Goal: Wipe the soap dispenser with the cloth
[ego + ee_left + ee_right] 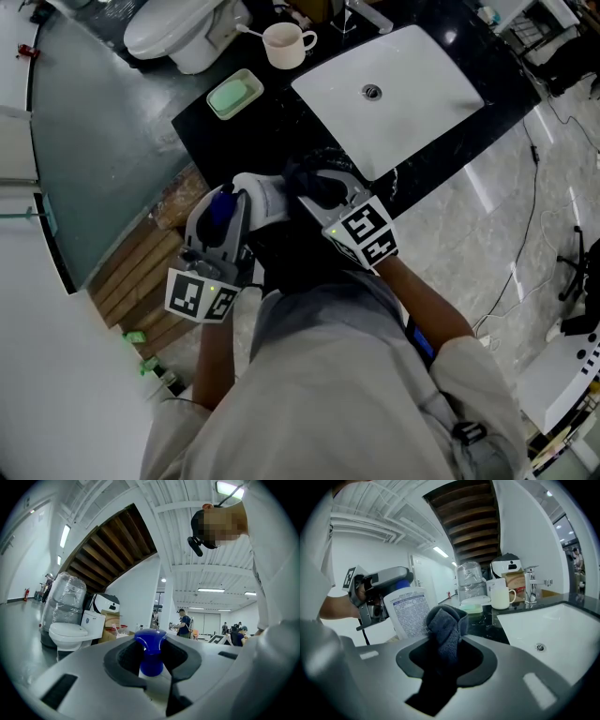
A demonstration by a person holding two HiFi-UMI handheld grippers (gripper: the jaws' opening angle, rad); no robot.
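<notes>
Your left gripper has its jaws clamped on the dispenser neck, steadying it in the air. Your right gripper jaws pinch the cloth, with the dispenser just ahead-left, its side exposed for wiping.

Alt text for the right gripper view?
A bunched dark grey cloth is clamped in the right gripper, in front of a labelled white soap dispenser bottle held by the left gripper. A white sink and cream mug sit at right.
</notes>
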